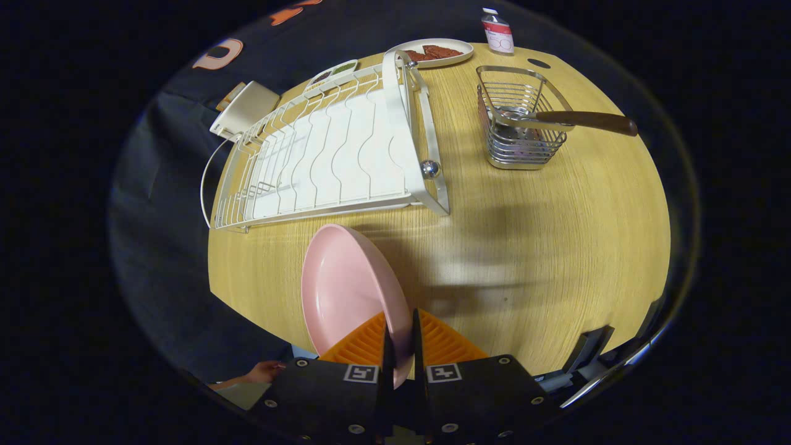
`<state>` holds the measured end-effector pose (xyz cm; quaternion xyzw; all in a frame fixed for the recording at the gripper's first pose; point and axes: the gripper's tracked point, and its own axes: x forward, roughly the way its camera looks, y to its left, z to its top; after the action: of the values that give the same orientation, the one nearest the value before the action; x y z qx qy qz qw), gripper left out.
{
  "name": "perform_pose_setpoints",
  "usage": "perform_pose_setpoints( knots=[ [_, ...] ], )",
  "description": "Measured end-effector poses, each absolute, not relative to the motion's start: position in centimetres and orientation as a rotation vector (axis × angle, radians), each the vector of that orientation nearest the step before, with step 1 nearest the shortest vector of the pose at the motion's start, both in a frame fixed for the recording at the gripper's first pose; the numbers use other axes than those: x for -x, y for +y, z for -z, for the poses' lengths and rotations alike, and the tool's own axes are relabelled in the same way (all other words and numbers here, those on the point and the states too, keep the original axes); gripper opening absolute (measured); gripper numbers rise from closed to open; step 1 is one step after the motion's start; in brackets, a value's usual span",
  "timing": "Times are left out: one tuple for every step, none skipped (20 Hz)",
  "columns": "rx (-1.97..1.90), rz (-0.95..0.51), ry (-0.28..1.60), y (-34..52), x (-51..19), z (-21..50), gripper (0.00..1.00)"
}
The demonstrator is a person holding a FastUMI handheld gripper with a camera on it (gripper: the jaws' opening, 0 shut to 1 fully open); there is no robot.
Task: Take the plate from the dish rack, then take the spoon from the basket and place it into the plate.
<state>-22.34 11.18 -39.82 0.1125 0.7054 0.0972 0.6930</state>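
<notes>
Gripper view: the tongs point(400, 343) pinched the rim of the plate point(343, 290), held on edge above the worktop point(525, 247), clear of the rack point(327, 148) at 11 o'clock. Plate removal was done. The spoon point(556, 117) lay in the basket point(519, 123) at 1 o'clock, not yet taken.

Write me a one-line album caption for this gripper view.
Hand-held gripper shut on pink plate, held on edge above the wooden table, beyond it the empty dish rack and spoon in wire basket.
</notes>
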Motion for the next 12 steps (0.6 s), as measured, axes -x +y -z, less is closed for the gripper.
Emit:
perform_pose_setpoints(
  knots=[
    [-0.251, -0.208, 1.569, 11.0, 22.2, 39.9, 0.14],
    [-0.260, -0.201, 1.564, 11.0, 21.9, 39.8, 0.15],
    [-0.279, -0.203, 1.563, 11.2, 21.8, 39.7, 0.16],
    [-0.290, -0.203, 1.560, 11.4, 21.6, 39.5, 0.19],
    [-0.289, -0.202, 1.552, 11.2, 21.4, 39.3, 0.21],
    [-0.274, -0.197, 1.542, 10.9, 21.2, 39.2, 0.22],
    [-0.260, -0.192, 1.532, 10.5, 21.0, 39.0, 0.22],
    [-0.252, -0.187, 1.525, 10.3, 20.8, 38.8, 0.23],
    [-0.247, -0.177, 1.522, 9.9, 20.6, 38.5, 0.25],
    [-0.243, -0.169, 1.516, 9.5, 20.3, 38.2, 0.29],
    [-0.238, -0.159, 1.504, 9.1, 20.0, 37.8, 0.31],
    [-0.233, -0.144, 1.470, 8.5, 19.1, 37.3, 0.36]
  ],
)
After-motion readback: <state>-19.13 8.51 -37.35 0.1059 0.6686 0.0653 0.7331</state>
